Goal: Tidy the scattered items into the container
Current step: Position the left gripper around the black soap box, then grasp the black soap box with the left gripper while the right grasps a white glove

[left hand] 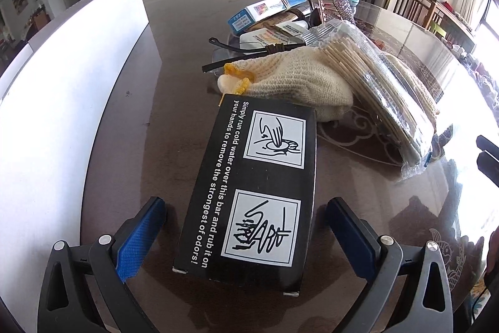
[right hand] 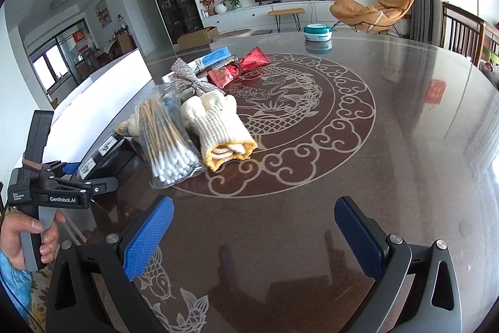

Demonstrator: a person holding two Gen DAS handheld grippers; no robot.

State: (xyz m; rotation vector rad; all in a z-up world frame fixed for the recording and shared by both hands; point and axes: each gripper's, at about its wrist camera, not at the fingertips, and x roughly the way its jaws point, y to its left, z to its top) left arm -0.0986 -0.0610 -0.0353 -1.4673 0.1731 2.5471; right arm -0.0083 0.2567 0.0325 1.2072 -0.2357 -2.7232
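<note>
A black printed box (left hand: 252, 180) lies flat on the glossy round table, its near end between the fingers of my left gripper (left hand: 246, 227). That gripper is open, and both blue pads stand clear of the box's sides. Past the box lie cream knitted gloves (left hand: 290, 83), a bag of cotton swabs (left hand: 374, 83) and black glasses (left hand: 230, 52). The white container (left hand: 62, 67) stretches along the left. My right gripper (right hand: 254, 227) hovers open over bare table with nothing between its fingers. It faces the gloves (right hand: 218, 127) and the swabs (right hand: 165, 139).
Farther back lie a blue box (right hand: 216, 55), red packets (right hand: 246, 64), a sparkly silver bow (right hand: 187, 77) and a teal round tin (right hand: 317, 31). A hand (right hand: 28, 236) holds the left gripper's handle at the table's left edge. Wooden chairs stand at the right.
</note>
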